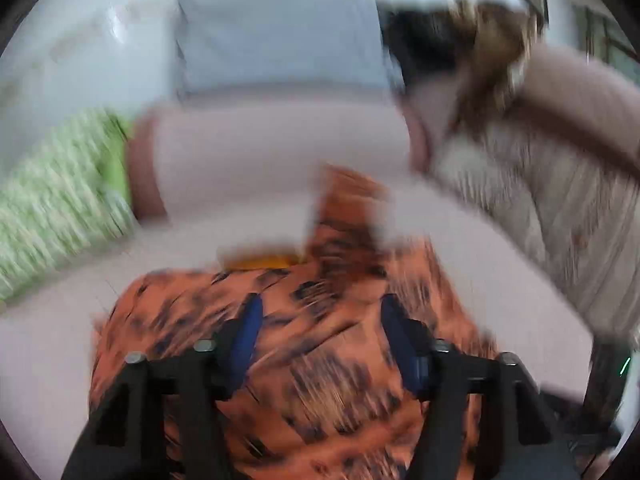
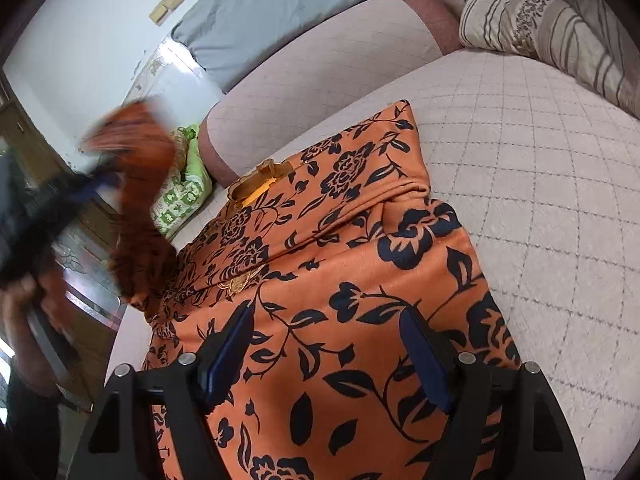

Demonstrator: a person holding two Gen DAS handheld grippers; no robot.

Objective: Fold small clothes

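Note:
An orange garment with a black flower print lies on the quilted bed, its yellow-lined neck opening toward the far end. My right gripper is open just above the garment's near part. In the right wrist view my left gripper is at the far left, blurred, with the garment's left sleeve or edge raised beside it; whether it grips the cloth is unclear. The left wrist view is motion-blurred: the left gripper has its blue pads apart over the garment.
The bed has a pale quilted cover. A beige bolster and a grey-blue pillow lie at the far end. A striped cream cushion sits far right. A green patterned cloth lies at the bed's left edge.

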